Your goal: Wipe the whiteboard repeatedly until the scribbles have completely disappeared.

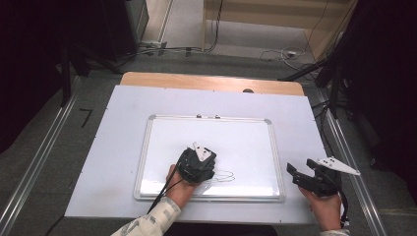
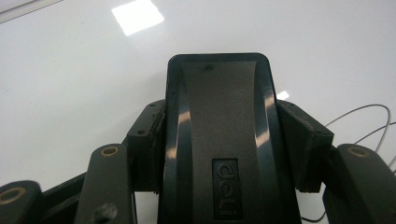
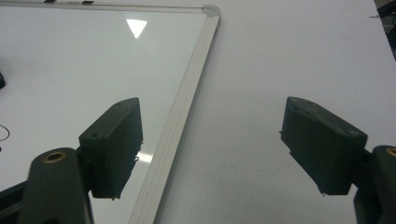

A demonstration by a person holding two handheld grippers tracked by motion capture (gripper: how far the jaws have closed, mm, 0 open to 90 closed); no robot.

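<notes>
Jaws of the left gripper (image 1: pixel 196 164) clamp a black plastic whiteboard eraser (image 2: pixel 219 140), which rests on the glossy aluminium-framed whiteboard (image 1: pixel 157 147) beside thin looping pen lines (image 1: pixel 223 176). Off the board's right edge, the right gripper (image 1: pixel 301 173) hovers with jaws spread wide, holding nothing.

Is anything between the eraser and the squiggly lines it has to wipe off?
No, nothing visible is in the way. The left claw is shut on the black eraser, which sits on the whiteboard. The thin scribbled lines lie right beside it, with only bare board between them. The right claw waits open, off to the side.
</notes>
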